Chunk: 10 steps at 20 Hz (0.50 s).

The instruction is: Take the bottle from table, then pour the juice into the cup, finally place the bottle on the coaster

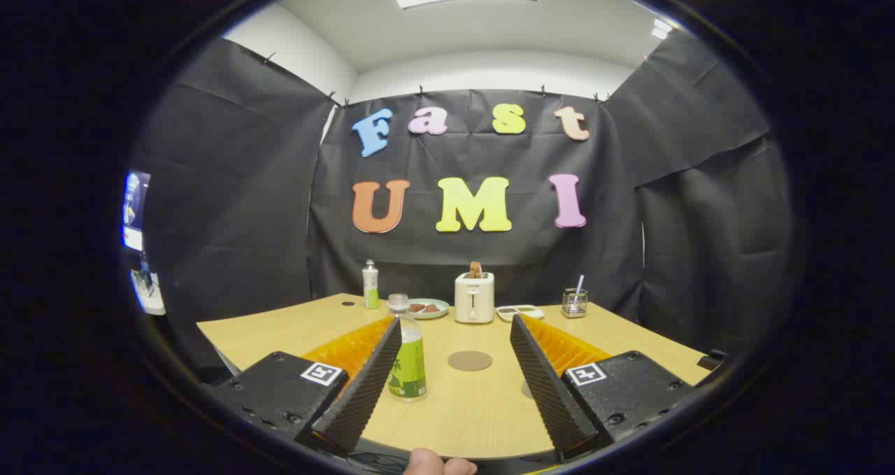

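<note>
The bottle (407,363) stands upright on the wooden table (280,331), its long axis vertical and its neck pointing straight up; it carries a green label around its body, and its top part is clear. It sits between the fingers but well off centre, just beside the inner face of the left finger (363,391), which overlaps its left edge in the view; whether the two touch cannot be told. The gripper (454,335) is spread wide, with a broad gap between the fingers, and the right finger (542,384) stands well apart from the bottle, so nothing is clamped. A clear cup (398,302) stands just behind the bottle's top, farther along the table. The round brown coaster (470,361) lies flat on the table to the right of the bottle, in the open gap between the fingers and apart from both. Beyond these, near the table's far edge, stand a second, smaller bottle (370,285) with a green band, a plate (428,308) with some food on it, a pale toaster (474,297) with a slice sticking out, a shallow tray (520,312) and a small wire holder (575,302). A fingertip of the person's hand (437,465) shows at the near edge below the table.
</note>
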{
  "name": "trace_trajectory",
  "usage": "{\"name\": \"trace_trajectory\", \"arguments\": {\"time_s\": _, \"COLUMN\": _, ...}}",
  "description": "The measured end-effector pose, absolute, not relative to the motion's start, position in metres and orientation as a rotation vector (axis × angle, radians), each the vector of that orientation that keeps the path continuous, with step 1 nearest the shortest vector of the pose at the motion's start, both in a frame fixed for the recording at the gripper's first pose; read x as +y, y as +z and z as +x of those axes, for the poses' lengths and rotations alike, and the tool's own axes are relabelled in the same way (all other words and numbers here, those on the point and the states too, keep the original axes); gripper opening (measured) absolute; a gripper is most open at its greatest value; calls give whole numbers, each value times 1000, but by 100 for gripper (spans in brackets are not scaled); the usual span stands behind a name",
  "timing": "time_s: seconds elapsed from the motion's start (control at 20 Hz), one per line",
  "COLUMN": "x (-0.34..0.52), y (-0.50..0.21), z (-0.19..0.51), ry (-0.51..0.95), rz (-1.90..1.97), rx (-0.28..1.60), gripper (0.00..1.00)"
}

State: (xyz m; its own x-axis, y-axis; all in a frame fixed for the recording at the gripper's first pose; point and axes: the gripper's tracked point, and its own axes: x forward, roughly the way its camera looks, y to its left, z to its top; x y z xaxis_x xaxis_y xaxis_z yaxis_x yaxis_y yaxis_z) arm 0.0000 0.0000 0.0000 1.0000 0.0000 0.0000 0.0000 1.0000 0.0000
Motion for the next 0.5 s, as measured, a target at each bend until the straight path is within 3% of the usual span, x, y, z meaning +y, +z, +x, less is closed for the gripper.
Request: {"name": "trace_trajectory", "arguments": {"time_s": 0.5, "x": 5, "y": 0, "z": -2, "ry": 14, "rz": 17, "rx": -5, "gripper": 100}}
